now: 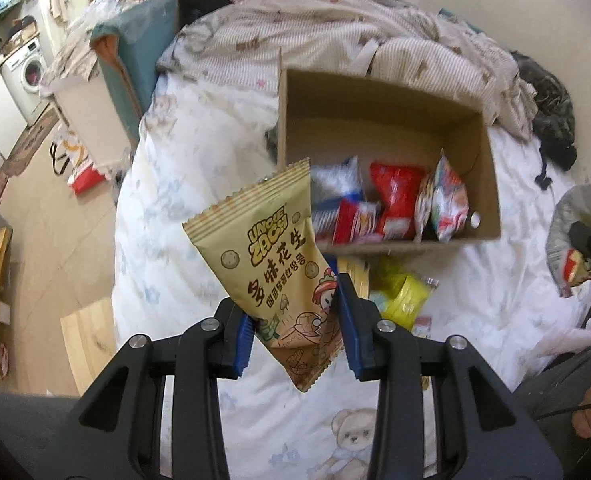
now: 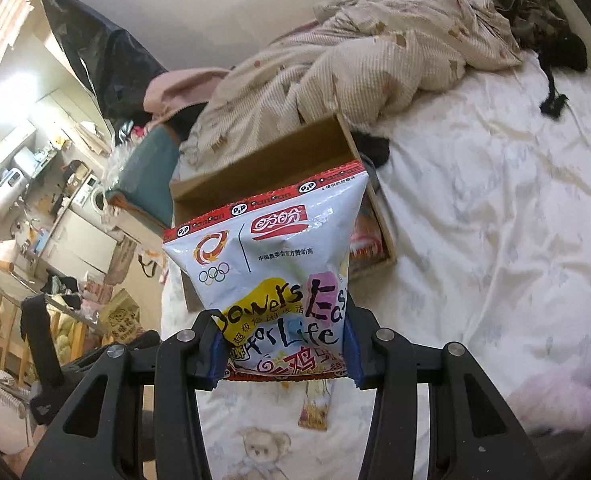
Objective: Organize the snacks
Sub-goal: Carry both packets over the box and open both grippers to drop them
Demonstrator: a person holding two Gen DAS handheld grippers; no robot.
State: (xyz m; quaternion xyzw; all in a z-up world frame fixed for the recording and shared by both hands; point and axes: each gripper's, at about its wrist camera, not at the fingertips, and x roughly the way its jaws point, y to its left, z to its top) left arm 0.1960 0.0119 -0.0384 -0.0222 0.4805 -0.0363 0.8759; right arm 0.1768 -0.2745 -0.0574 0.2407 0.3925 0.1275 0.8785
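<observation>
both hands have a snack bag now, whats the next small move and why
Probably carry the peanut bag forward over the box and let go: the left gripper already holds it, and the box lies open just ahead with snacks inside.

box (image 1: 375, 92) far half free | packets (image 1: 395, 200) fill near end | quilt (image 1: 335, 32) crowds behind

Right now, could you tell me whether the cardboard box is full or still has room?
It still has room. The box holds snack packets only along its near side; the far part of its floor is bare.
</observation>
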